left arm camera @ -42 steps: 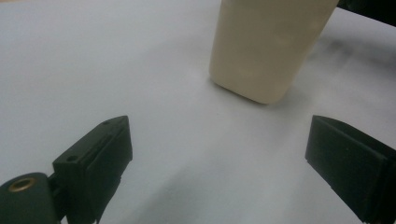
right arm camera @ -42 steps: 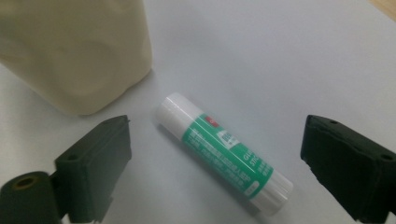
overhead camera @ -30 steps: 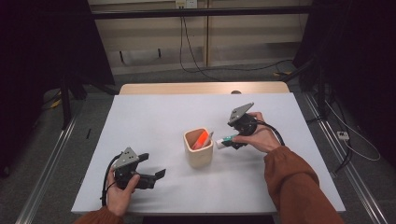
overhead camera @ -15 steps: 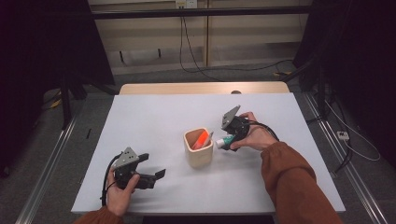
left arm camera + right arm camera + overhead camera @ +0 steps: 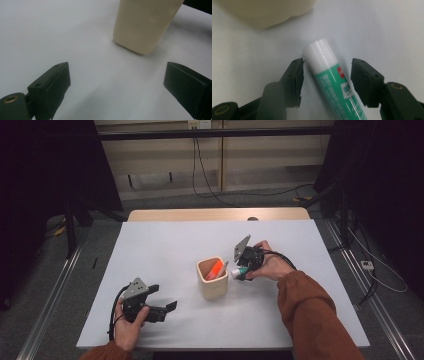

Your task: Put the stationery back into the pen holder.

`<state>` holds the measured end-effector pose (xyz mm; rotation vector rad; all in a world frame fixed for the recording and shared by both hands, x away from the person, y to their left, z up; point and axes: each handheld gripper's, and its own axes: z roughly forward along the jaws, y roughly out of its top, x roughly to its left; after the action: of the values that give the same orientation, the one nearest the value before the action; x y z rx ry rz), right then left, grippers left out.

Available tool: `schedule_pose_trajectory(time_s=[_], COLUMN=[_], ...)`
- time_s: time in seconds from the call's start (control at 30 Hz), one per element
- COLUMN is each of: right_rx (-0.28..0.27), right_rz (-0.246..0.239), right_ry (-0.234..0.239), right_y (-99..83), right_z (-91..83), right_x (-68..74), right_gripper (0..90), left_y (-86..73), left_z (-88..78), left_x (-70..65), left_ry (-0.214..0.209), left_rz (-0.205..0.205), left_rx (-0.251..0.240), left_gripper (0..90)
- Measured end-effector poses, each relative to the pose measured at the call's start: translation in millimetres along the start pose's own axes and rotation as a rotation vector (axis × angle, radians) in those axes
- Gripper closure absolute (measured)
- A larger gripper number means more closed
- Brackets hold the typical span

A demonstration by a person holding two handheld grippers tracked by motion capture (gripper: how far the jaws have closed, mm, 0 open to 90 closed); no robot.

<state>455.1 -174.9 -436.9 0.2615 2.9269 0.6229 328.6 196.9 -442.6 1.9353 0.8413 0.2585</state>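
A green-and-white glue stick [image 5: 329, 80] lies on the white table, just right of a beige cup [image 5: 212, 279]. My right gripper [image 5: 327, 72] points down over it, one jaw on each side of the stick. The jaws have just been closing and a narrow gap still shows beside the stick. In the high view the glue stick [image 5: 239, 271] pokes out from under the right gripper [image 5: 242, 272]. The cup holds an orange item [image 5: 216, 269]. My left gripper [image 5: 167, 309] rests open near the table's front left, nothing between its jaws, facing the cup [image 5: 147, 22].
The white table [image 5: 165, 250] has bare surface at the back and left. Its front edge runs just below the left hand. Cables trail from both grippers. Dark floor and metal rails flank the table.
The right hand has tipped its gripper down and shifted slightly left toward the cup, bringing its jaws around the glue stick. The left hand has not moved.
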Motion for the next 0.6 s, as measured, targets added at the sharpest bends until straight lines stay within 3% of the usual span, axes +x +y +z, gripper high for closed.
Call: schedule_pose_trajectory(time_s=[0.2,0.33,0.47,0.6], right_rx=[0.008,0.007,-0.002,-0.019], right_rz=[-0.004,-0.008,-0.003,0.032], right_ry=[0.01,0.04,0.04,0.033], right_y=[1.6,1.7,0.6,-1.8], right_z=[2.2,1.8,1.9,1.5], right_x=[0.8,1.9,1.9,1.2], right_gripper=[53.3,65.7,66.0,66.1], left_y=[0.0,0.1,0.0,-0.2], left_z=[-0.1,-0.2,-0.2,-0.1], left_x=[-0.3,-0.4,-0.1,0.0], left_ry=[-0.003,-0.003,-0.002,-0.004], left_rz=[0.005,0.005,0.004,0.002], left_rx=[0.008,0.007,0.008,0.006], left_gripper=[7.0,7.0,7.1,7.0])
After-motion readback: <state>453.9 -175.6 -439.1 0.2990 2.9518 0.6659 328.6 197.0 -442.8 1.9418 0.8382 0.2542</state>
